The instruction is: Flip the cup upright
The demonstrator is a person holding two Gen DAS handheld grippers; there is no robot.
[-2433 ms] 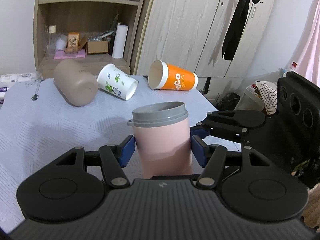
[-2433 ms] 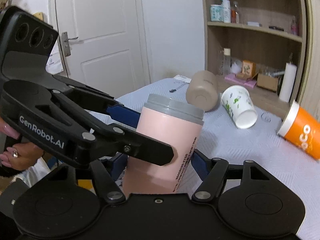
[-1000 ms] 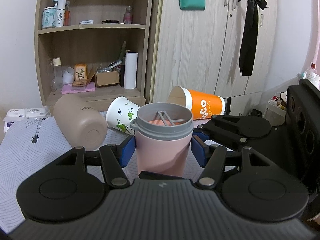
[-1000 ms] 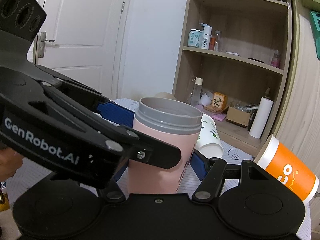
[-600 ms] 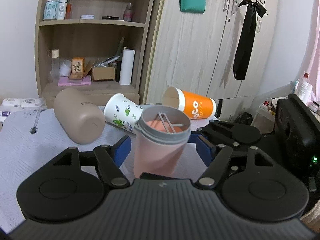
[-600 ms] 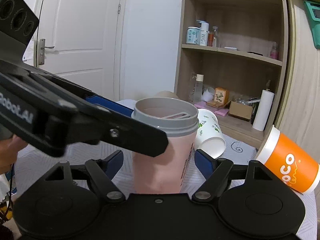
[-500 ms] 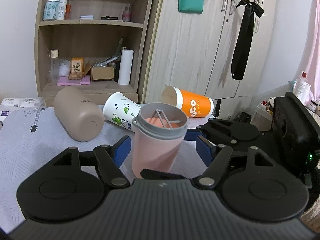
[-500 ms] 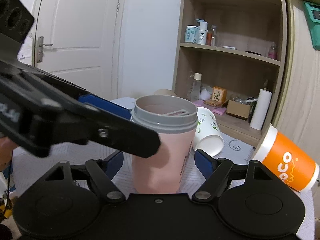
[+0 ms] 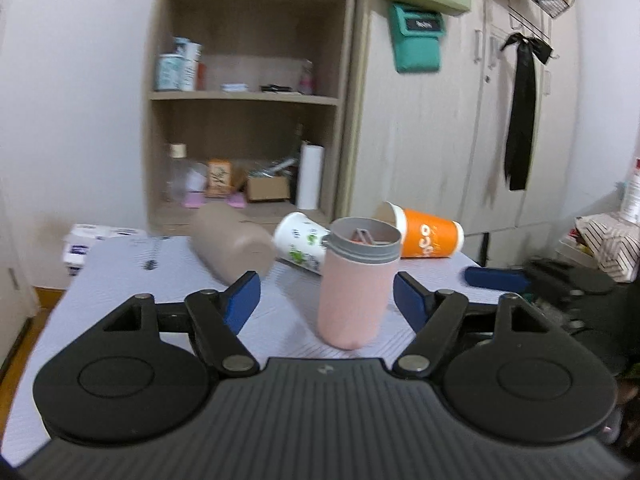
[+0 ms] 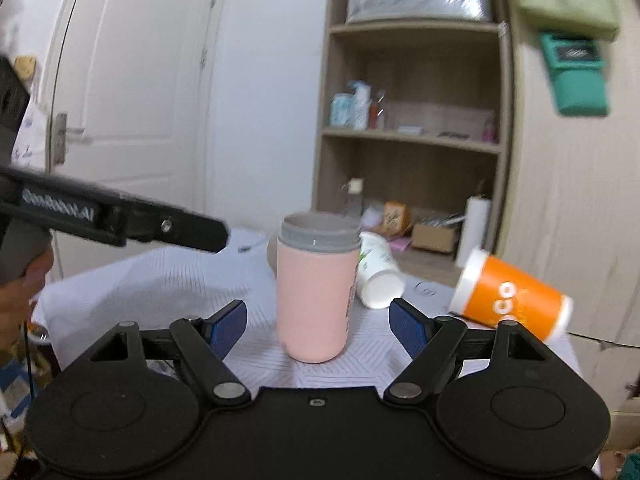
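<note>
A pink cup with a grey rim (image 9: 356, 280) stands upright on the white-clothed table (image 9: 160, 280); it also shows in the right wrist view (image 10: 316, 288). My left gripper (image 9: 326, 292) is open, its blue pads apart from the cup on both sides. My right gripper (image 10: 316, 324) is open too, pulled back from the cup. A brown tumbler (image 9: 232, 244), a white leaf-print cup (image 9: 300, 246) and an orange paper cup (image 9: 428, 234) lie on their sides behind it.
A wooden shelf unit (image 9: 248, 120) with bottles and boxes stands behind the table, wardrobe doors (image 9: 460, 120) to its right. The table's right edge is near the orange cup (image 10: 516, 300). The left gripper's body (image 10: 100, 212) crosses the right wrist view at left.
Both grippers have opened, let go of the pink cup and drawn back from it. The cup now stands on the table on its own.
</note>
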